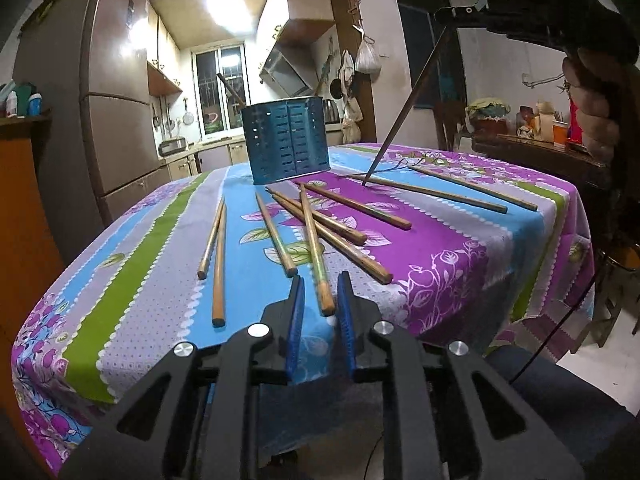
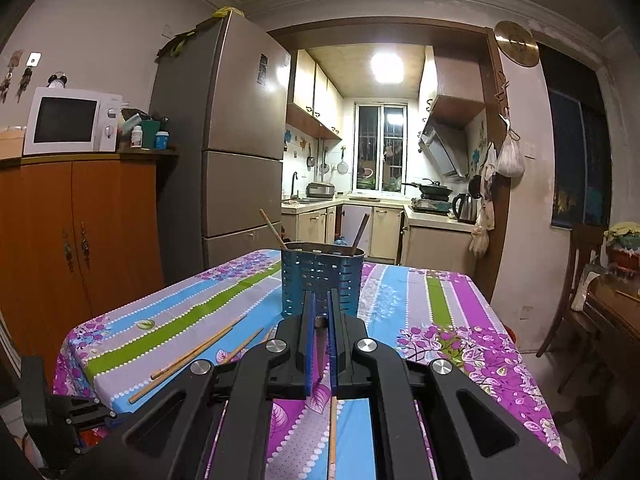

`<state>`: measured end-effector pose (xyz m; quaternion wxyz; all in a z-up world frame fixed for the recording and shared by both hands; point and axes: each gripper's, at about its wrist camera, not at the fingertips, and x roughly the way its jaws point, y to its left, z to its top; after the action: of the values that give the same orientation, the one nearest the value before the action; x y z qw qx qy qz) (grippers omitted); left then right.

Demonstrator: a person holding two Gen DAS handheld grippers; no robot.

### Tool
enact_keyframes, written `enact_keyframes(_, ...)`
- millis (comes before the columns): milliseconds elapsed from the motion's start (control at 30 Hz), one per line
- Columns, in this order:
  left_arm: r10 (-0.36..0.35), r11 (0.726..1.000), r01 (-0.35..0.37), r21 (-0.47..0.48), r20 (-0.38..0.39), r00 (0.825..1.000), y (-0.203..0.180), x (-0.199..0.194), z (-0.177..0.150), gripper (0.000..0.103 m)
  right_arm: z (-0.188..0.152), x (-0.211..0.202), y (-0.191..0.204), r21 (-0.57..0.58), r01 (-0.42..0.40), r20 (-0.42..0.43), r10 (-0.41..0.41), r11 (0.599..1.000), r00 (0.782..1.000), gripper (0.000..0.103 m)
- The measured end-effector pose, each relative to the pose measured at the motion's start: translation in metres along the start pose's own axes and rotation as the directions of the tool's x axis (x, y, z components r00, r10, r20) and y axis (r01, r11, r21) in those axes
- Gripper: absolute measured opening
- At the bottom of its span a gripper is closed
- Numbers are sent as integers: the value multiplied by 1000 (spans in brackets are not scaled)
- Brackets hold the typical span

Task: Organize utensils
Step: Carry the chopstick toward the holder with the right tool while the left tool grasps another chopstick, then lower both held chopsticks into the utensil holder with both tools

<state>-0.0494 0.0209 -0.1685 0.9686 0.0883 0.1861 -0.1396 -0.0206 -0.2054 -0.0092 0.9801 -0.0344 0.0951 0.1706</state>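
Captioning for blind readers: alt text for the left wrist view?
The left gripper straddles the near end of a wooden chopstick on a tablecloth. More chopsticks lie before a blue holder; the right gripper holds a dark chopstick tip-down.

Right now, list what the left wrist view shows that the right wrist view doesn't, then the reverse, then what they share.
Left wrist only: the right gripper seen from outside, holding a dark chopstick tip-down on the tablecloth, and the loose chopsticks fanned out. Right wrist only: the microwave and two chopsticks standing in the holder. Both: the blue holder and fridge.
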Motion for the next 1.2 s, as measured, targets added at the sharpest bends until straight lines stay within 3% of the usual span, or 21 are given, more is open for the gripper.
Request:
enact_keyframes(167,14,1000,-15,13,35,999,-6,-2,-3,5,-5,-2,2,4,7,-5,-7,1000,1000,7)
enact_keyframes(433,26,1000,-27,11,48,999,-6,-5,1,5,-4,-5,4,-5,20,12,-20,1000,1000,7)
enact_keyframes(700,61,998,-66,21,159,985,3,-23,44,5,6,-10,1,-23,26,52,-24,999,998,7)
enact_keyframes(967,75,993,-97,64,292,954,10,-28,103,5,32,-9,-10,-40,5,90,-2,999,996,7)
enact_keyframes(1200,61,994,-85,70,293,954,20,-22,130,5,41,9,-25,-9,-18,70,19,1000,997,7)
